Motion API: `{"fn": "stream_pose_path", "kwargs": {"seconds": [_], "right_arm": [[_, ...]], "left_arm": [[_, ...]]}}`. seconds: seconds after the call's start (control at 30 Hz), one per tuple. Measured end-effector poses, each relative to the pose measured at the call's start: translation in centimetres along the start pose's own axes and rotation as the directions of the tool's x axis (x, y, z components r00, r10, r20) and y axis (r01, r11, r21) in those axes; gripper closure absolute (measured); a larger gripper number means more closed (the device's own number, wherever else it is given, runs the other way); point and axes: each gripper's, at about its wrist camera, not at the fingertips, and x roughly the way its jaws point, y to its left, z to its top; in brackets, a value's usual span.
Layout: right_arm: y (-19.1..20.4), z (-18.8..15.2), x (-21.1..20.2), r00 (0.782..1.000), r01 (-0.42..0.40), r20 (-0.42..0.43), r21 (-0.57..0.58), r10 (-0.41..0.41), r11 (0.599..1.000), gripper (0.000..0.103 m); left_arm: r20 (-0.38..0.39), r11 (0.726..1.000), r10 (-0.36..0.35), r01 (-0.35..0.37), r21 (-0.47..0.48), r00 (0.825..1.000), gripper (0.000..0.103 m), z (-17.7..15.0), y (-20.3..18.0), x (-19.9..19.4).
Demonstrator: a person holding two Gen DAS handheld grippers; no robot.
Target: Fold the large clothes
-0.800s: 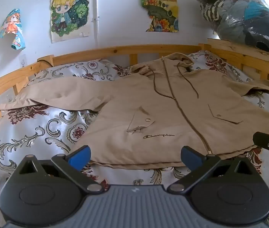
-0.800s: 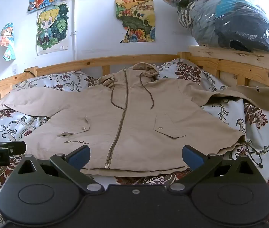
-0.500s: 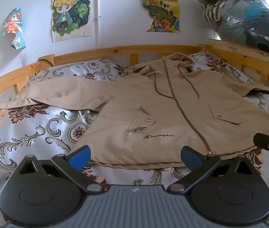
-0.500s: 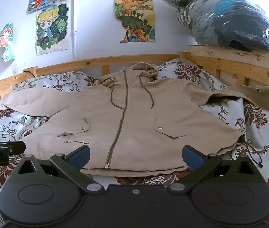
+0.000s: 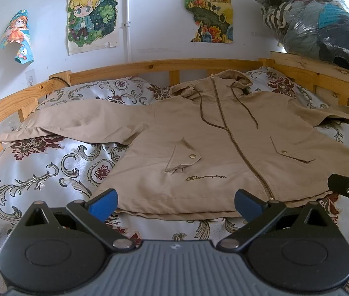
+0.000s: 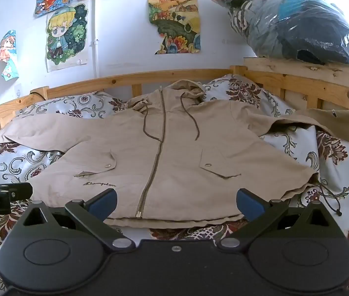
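Where the floral bedspread (image 5: 51,172) covers the wooden-framed bed (image 5: 164,65), a tan jacket (image 5: 223,153) lies face up and unfolded, its hood at 12 o'clock against the headboard rail and its hem at 6 o'clock just ahead of both tools. The cloth is a smooth, matte woven fabric with light creases; a brownish metal zipper (image 6: 154,162) runs down the middle, two dark drawcords (image 6: 194,120) hang from the hood, and each chest pocket flap carries a round metal snap. One sleeve stretches flat toward 9 o'clock; the other runs toward 3 o'clock and bunches near the side rail. Dark script embroidery below the pocket reads "Champion" (image 5: 206,177).

The left hand-held gripper (image 5: 175,203) has its blue-padded fingers spread wide over the hem, gripping nothing. The right hand-held gripper (image 6: 177,203) is likewise fully spread and empty. In the right wrist view, the other tool's white label at 9 o'clock shows the partial text "obot.AI".

The bedspread is glossy, pale silver with scrollwork and maroon flowers. Paper cartoon posters (image 6: 66,34) hang on the white wall, and a crinkled clear plastic bag of clothes (image 6: 297,22) sits at 1 o'clock.
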Motion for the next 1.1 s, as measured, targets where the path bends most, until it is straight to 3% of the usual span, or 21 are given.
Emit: {"fn": "stream_pose_path", "kwargs": {"seconds": [1.1], "right_arm": [[-0.08,-0.05,0.1,1.0,-0.002,-0.006,0.006,0.002,1.0,0.001]], "left_arm": [[0.001,1.0,-0.002,0.002,-0.004,1.0,0.001,0.01,0.34,-0.18]]}}
